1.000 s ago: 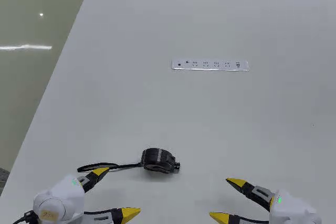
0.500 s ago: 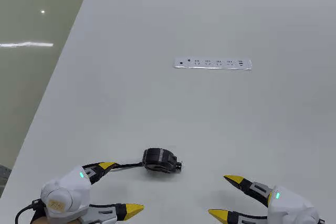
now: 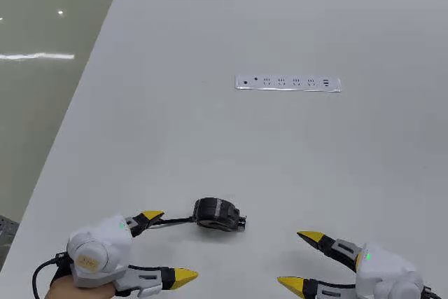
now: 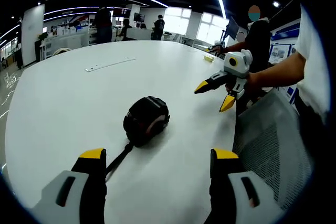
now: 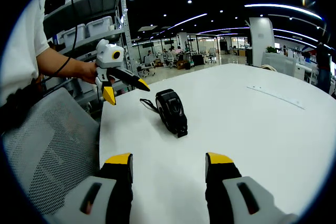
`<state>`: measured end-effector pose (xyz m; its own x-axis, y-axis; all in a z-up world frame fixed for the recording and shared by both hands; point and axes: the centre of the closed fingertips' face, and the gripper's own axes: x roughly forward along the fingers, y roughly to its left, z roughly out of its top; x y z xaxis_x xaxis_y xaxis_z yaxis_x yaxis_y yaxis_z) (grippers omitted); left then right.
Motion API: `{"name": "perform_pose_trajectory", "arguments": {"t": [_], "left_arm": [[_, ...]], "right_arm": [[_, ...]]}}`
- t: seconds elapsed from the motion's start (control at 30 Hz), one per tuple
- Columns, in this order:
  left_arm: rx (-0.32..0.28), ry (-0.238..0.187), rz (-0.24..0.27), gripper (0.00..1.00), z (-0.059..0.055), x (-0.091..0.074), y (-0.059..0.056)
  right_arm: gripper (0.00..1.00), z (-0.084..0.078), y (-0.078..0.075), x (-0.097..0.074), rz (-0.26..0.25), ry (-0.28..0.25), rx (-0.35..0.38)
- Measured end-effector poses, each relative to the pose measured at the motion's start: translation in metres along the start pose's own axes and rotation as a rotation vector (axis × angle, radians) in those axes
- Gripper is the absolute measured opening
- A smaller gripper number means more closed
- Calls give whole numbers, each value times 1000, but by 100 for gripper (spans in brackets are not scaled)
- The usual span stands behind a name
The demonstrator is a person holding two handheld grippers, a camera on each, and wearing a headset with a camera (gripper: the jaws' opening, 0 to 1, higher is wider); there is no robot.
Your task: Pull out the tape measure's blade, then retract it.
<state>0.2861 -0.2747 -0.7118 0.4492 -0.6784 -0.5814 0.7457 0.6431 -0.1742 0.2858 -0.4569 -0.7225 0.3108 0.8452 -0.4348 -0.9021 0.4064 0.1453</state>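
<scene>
A black tape measure (image 3: pixel 218 214) lies on the white table (image 3: pixel 280 145) near its front edge, its black wrist strap (image 3: pixel 171 221) trailing left. Its blade is inside the case. My left gripper (image 3: pixel 168 246) stands open just left of it, one yellow fingertip by the strap. In the left gripper view the tape measure (image 4: pixel 147 120) sits ahead of the open jaws, untouched. My right gripper (image 3: pixel 297 260) is open at the lower right, apart from the case. In the right gripper view the tape measure (image 5: pixel 172 110) lies ahead, with the left gripper (image 5: pixel 126 89) beyond it.
A white power strip (image 3: pixel 288 83) lies flat mid-table, farther back. The table's left edge (image 3: pixel 77 96) drops to a glossy floor. A mesh chair (image 5: pixel 47 140) and a person's arm sit close behind the front edge. Shelving and desks stand in the background.
The left gripper has moved slightly right, towards the strap and case. The right gripper and tape measure have barely moved; the head camera has shifted a little.
</scene>
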Motion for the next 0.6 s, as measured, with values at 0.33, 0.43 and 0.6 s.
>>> {"name": "perform_pose_trajectory", "arguments": {"t": [0.33,0.43,0.6], "left_arm": [[40,27,-24,80,3,9,6],[56,36,-32,80,3,12,8],[87,52,-55,79,5,18,8]], "right_arm": [[56,1,-3,6,19,0,-2],[56,2,-4,9,25,2,-7],[55,3,-7,14,35,-2,-11]]}}
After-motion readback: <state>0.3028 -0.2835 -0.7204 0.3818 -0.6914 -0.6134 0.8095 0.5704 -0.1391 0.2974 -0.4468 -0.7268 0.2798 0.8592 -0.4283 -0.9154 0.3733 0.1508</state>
